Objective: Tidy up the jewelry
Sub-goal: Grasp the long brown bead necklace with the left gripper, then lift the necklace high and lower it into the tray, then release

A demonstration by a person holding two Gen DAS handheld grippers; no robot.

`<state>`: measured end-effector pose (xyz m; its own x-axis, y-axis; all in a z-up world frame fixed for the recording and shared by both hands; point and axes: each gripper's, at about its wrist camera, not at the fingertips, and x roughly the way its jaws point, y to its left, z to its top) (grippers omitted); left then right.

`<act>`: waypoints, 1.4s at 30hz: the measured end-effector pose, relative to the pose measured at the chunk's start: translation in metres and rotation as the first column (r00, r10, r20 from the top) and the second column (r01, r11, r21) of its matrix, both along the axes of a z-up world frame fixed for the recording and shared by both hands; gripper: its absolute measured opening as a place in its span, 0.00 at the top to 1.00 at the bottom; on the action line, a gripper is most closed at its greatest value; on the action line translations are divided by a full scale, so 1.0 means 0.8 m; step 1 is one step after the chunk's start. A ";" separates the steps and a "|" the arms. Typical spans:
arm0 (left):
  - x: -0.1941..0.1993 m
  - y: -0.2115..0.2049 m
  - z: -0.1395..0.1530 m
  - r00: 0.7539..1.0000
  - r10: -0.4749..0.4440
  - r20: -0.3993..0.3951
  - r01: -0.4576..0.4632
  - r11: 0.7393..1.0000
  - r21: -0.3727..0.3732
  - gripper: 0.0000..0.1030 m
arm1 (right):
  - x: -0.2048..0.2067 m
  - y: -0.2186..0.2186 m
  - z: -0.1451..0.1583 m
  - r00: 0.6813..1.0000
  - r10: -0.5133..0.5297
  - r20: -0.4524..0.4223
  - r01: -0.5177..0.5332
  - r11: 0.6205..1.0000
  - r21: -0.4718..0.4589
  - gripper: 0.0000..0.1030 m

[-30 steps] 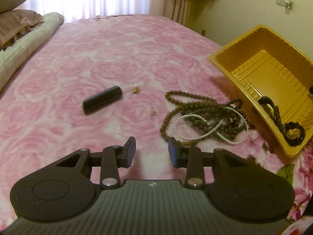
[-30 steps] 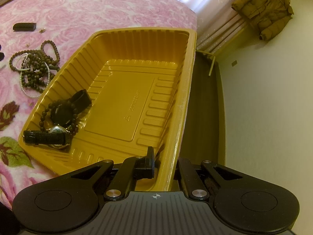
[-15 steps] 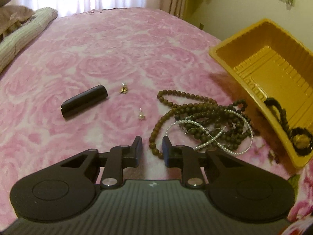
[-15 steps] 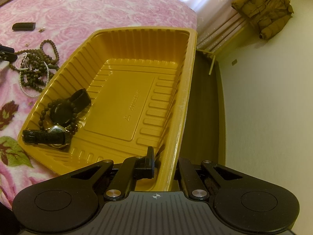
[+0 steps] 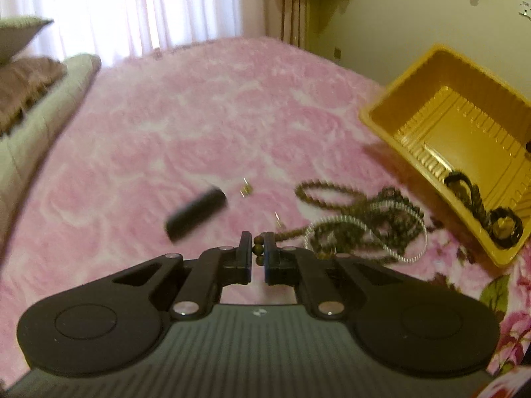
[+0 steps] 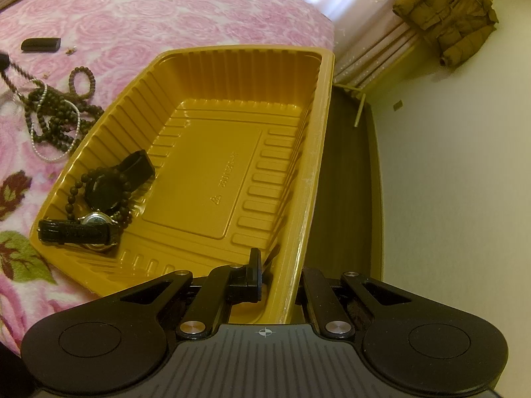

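Yellow tray (image 6: 229, 172): rigid thin plastic, light, ribbed walls, sits on the pink bedspread (image 5: 199, 116) at the bed's edge. The right gripper (image 6: 282, 275) is clamped across the tray's near rim, one finger inside and one outside, pinning it. Already in the tray's left corner: two watches (image 6: 99, 212) and a small bead bracelet (image 6: 73, 195).

Wooden bead necklace (image 5: 358, 219): long, limp, light, piled in loops at about 2 o'clock from the left gripper (image 5: 259, 253), near the tray's outer wall. It will trail and swing when lifted; beads are round and likely to roll in the pads, so the hold belongs across the cord between beads. The left gripper's jaws have just been closing and now pinch a few beads of the strand's near end right at the fingertips; the rest still lies on the bedspread. From the right wrist view the strand stretches toward 10 o'clock.

Pearl strand (image 5: 365, 229): thin, slippery, tangled through the wooden loops, so it may ride along. The view is motion-blurred, so how tightly they are knotted is unclear.

Black case (image 5: 195, 214): stiff, at 11 o'clock from the left gripper, apart from it.

Two small earrings (image 5: 245, 189), tiny, fiddly, at 12 o'clock, between case and beads.
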<state>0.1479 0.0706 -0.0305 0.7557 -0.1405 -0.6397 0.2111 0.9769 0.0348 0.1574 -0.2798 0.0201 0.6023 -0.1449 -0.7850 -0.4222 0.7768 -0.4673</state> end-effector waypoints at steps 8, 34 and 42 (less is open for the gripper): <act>-0.004 0.022 0.072 0.992 -0.004 0.129 0.001 1.000 0.025 0.95 | -0.001 0.004 0.004 1.000 0.007 0.001 -0.007 1.000 -0.009 0.95; 0.010 -0.057 0.248 0.915 -0.223 0.335 0.235 0.972 0.006 0.95 | -0.001 0.008 0.010 1.000 0.021 0.006 -0.021 1.000 -0.016 0.96; 0.025 -0.150 0.258 0.877 -0.347 0.333 0.373 0.928 -0.017 0.95 | -0.001 0.007 0.011 1.000 0.021 0.007 -0.021 1.000 -0.013 0.96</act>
